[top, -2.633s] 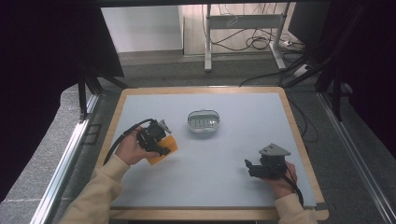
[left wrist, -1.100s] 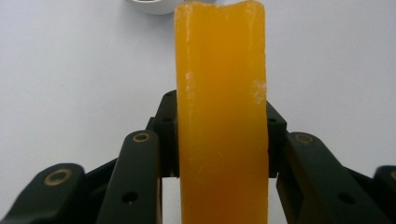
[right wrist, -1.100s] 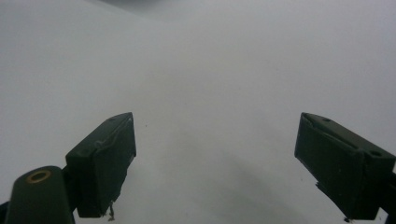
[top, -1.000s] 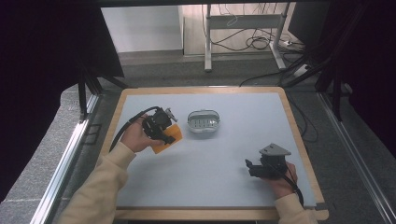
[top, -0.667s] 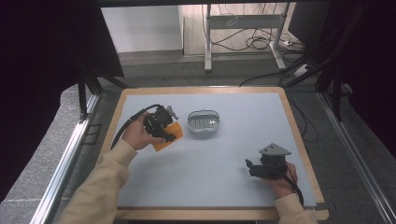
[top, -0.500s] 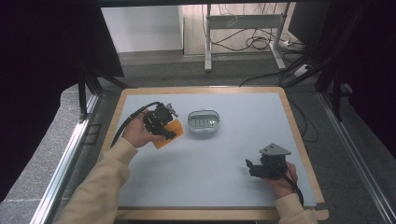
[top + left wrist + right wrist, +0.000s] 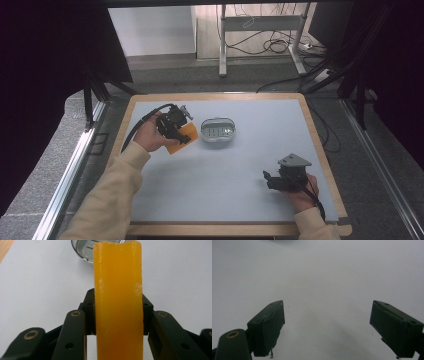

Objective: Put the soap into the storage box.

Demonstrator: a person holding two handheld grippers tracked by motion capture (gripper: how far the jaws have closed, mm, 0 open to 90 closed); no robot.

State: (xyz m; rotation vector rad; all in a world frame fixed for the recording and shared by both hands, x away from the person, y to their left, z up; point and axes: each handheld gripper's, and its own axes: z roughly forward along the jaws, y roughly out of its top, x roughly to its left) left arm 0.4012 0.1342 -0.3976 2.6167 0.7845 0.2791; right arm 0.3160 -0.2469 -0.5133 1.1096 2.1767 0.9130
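Near edge: right gripper (image 7: 269,180) low over table (image 7: 260,150), jaws spread wide, empty. Farther left: left gripper (image 7: 184,136) clamped on orange bar (image 7: 117,302), just beside metal dish (image 7: 218,131).

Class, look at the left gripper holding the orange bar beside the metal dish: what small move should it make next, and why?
Probably carry the orange soap bar a little further right until it is over the metal soap dish. The left gripper is shut on the bar, which hangs just left of the dish, not yet above it. The right gripper is open and idle.
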